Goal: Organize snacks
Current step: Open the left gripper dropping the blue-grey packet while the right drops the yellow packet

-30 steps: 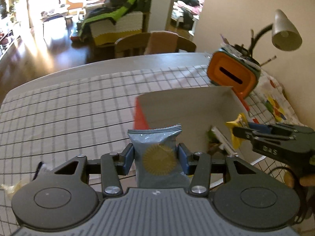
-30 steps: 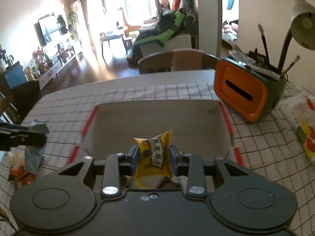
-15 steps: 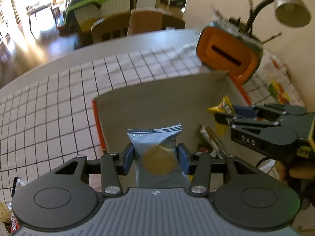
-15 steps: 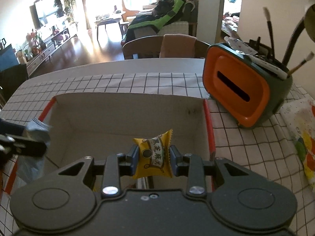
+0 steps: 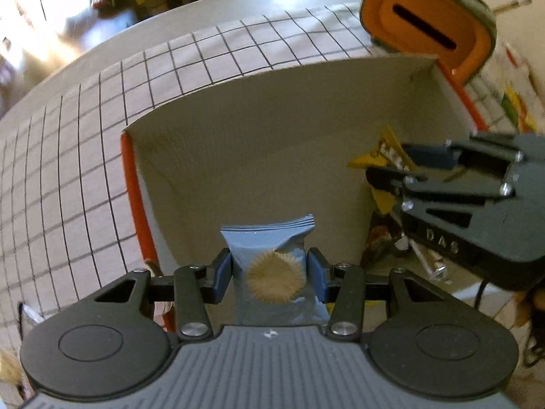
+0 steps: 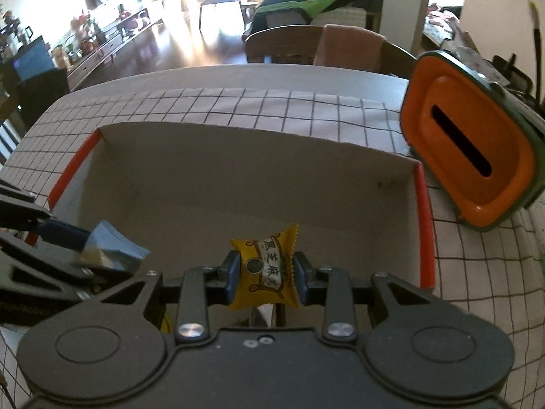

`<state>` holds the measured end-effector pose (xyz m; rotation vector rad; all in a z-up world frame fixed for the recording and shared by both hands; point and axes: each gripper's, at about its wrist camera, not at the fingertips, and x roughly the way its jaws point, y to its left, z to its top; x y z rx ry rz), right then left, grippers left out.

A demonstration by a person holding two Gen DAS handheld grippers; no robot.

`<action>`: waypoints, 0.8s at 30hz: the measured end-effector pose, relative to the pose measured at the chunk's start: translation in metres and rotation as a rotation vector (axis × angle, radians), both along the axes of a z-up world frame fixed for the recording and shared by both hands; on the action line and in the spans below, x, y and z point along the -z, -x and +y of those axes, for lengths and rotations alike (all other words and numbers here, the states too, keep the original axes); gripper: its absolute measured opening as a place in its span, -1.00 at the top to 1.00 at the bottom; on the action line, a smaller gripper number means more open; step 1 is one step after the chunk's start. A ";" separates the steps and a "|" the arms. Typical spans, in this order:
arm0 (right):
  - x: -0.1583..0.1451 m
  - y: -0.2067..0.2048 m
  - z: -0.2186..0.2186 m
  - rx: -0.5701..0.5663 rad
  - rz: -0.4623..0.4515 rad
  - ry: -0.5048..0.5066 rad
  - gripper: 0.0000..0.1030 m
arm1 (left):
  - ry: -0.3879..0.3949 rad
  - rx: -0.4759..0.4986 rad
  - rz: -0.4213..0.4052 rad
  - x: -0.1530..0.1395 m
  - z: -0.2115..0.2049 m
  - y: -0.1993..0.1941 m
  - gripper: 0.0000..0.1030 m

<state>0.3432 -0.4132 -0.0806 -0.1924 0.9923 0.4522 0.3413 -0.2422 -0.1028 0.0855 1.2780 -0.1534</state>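
Two grippers over the open grey cardboard box with orange edges (image 6: 238, 184). Our left gripper (image 5: 270, 274) pinches a blue-grey snack packet with gold seal (image 5: 272, 272); our right gripper (image 6: 264, 274) pinches a small yellow sesame-candy packet (image 6: 265, 269). Both packets sit above the box interior, jaws narrowly apart, pads pressing.

Left matte-black two-finger tool (image 5: 269, 272): blue pads, silver screws, twin round discs, ribbed grey housing. Right black tool (image 6: 265, 272): same build, blue pads; side lettering, blurred, possibly "DAS"; thin black cable behind.
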 end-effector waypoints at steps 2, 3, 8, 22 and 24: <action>-0.001 0.000 0.001 0.000 -0.002 0.015 0.38 | -0.012 0.016 0.015 0.004 -0.004 0.000 0.10; -0.002 -0.001 0.002 -0.006 -0.003 0.020 0.38 | -0.009 0.016 0.022 0.006 -0.004 -0.001 0.10; -0.003 -0.002 0.003 -0.022 0.005 0.027 0.36 | -0.024 0.011 0.028 0.011 -0.009 -0.002 0.10; -0.023 0.010 -0.004 -0.018 -0.015 -0.029 0.16 | 0.065 0.003 -0.083 -0.020 0.006 0.020 -0.19; -0.028 0.015 -0.004 -0.020 -0.024 -0.031 0.15 | 0.077 -0.001 -0.105 -0.026 0.011 0.026 -0.19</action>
